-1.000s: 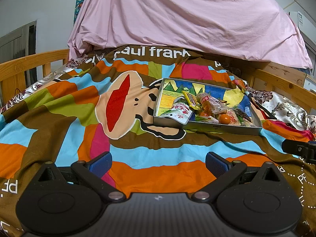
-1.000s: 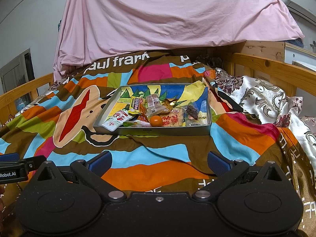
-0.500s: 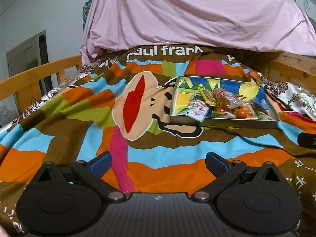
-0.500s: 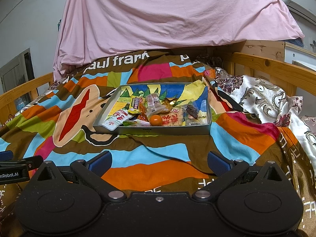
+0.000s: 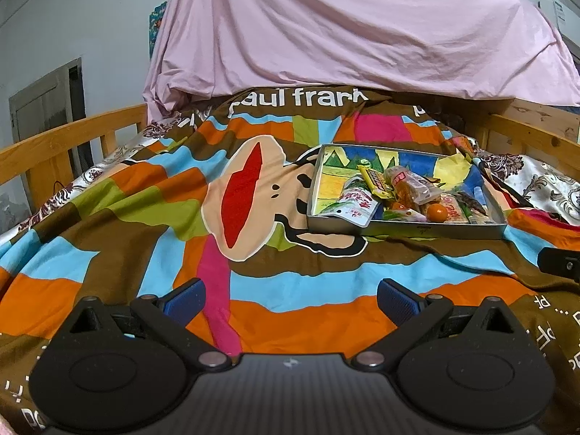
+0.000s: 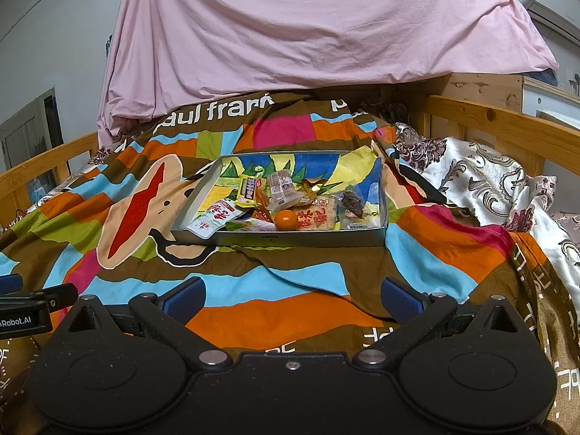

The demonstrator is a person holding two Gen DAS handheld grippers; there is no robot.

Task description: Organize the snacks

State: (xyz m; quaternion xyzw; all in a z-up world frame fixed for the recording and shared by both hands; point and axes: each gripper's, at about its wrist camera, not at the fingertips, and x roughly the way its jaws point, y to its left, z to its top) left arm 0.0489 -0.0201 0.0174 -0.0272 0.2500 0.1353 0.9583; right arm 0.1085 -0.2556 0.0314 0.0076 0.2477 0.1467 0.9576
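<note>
A shallow metal tray (image 5: 406, 230) (image 6: 301, 239) lies on the colourful bedspread and holds several snacks in a heap. Among them are a small orange (image 5: 436, 212) (image 6: 286, 219), a white and red packet (image 5: 353, 206) (image 6: 214, 219), a yellow bar (image 5: 377, 181) (image 6: 248, 190) and a clear wrapped snack (image 5: 407, 186) (image 6: 282, 190). My left gripper (image 5: 288, 299) is open, low over the bedspread, short of the tray and left of it. My right gripper (image 6: 293, 299) is open too, in front of the tray. Both hold nothing.
A pink sheet (image 5: 344, 29) (image 6: 308, 32) drapes over something tall behind the tray. Wooden bed rails (image 5: 69, 137) (image 6: 504, 123) run along both sides. A floral satin cloth (image 6: 482, 181) lies bunched at the right. The other gripper's edge (image 6: 32, 304) shows at far left.
The left gripper has swung left, so the tray now sits further right in its view. The right gripper has hardly moved. Both stay open.
</note>
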